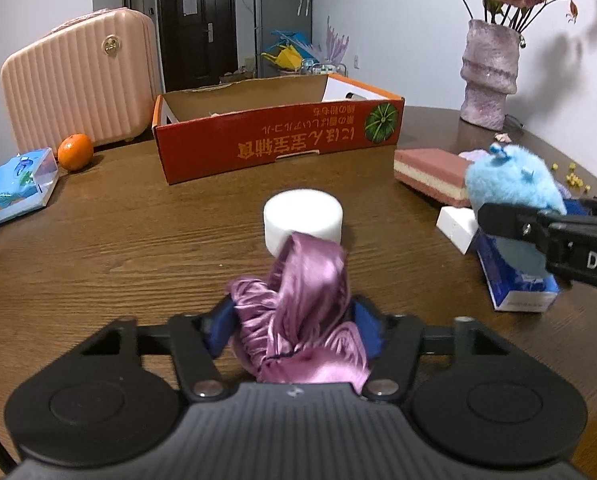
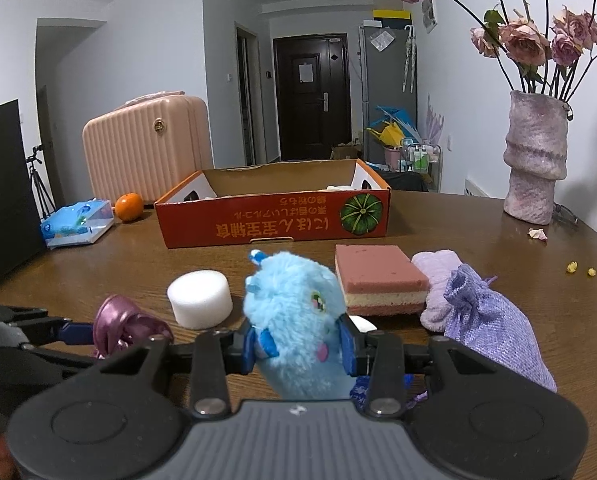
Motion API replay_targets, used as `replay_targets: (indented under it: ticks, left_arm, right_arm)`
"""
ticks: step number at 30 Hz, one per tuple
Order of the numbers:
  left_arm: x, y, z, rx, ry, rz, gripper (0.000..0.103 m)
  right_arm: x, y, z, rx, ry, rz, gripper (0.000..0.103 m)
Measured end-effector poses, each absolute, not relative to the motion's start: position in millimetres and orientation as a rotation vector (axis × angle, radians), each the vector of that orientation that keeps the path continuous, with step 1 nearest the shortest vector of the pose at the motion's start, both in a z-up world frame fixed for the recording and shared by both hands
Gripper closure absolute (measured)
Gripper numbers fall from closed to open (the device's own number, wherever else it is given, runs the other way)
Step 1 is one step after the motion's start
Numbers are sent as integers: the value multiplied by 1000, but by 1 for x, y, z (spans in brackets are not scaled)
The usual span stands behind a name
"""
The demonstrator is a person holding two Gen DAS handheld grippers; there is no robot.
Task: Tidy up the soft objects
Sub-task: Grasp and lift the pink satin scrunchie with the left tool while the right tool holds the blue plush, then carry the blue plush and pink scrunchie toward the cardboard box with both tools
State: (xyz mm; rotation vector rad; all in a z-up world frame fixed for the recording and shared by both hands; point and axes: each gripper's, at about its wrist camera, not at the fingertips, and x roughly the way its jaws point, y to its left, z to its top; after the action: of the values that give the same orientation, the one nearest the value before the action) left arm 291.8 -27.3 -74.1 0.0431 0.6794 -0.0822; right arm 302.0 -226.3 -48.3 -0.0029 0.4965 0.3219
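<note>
Left wrist view: left gripper [image 1: 294, 320] has its jaws pinched on a pink satin cloth [image 1: 302, 304], bunched between the blue pads [image 1: 364, 320], just in front of a white foam cylinder [image 1: 303, 220] on the counter [image 1: 138, 248]. Right gripper [image 2: 300, 346] jaws are clamped on a blue plush toy [image 2: 294, 308], near its lower body.

Risks:
- Satin looks slick and only a fold is caught; loose end trails down, so it could slide out mid-carry or drag the foam cylinder.
- Plush is squashy and top-heavy above the pads; may tilt or pop free on a quick swing.
- Both hands heading for the red cardboard box [image 1: 278, 140] at once could collide, or snag the near wall.
- Layered sponge [image 2: 380, 286] and purple drawstring pouch [image 2: 494, 324] sit just beside the right hand; easy to knock.

Writing: box front carries yellow CJK print, upside down from here, beside a green pumpkin graphic; not readable. Right gripper's body shows "DA", cut off at the frame edge. Blue tissue packs' lettering is too blurred.
</note>
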Motion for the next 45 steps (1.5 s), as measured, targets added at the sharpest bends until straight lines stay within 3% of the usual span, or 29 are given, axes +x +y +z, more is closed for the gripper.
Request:
replay_targets:
  ticks: [2,5,25,45]
  left_arm:
    - [291,-26,-72,36,672,-89,69]
    - [289,-23,-68,16,661,-106,72]
    - [275,-16,-38,-14,535,-118,75]
    - [301,-6,12,-76,421,-98,75]
  right_arm:
    - [302,-226,-48,-6,495,321,64]
    - [301,-226,-49,-6,494,318,64]
    - [303,-222,-43,-3,450,338,64]
    - [331,-206,-1,24,354,331,64]
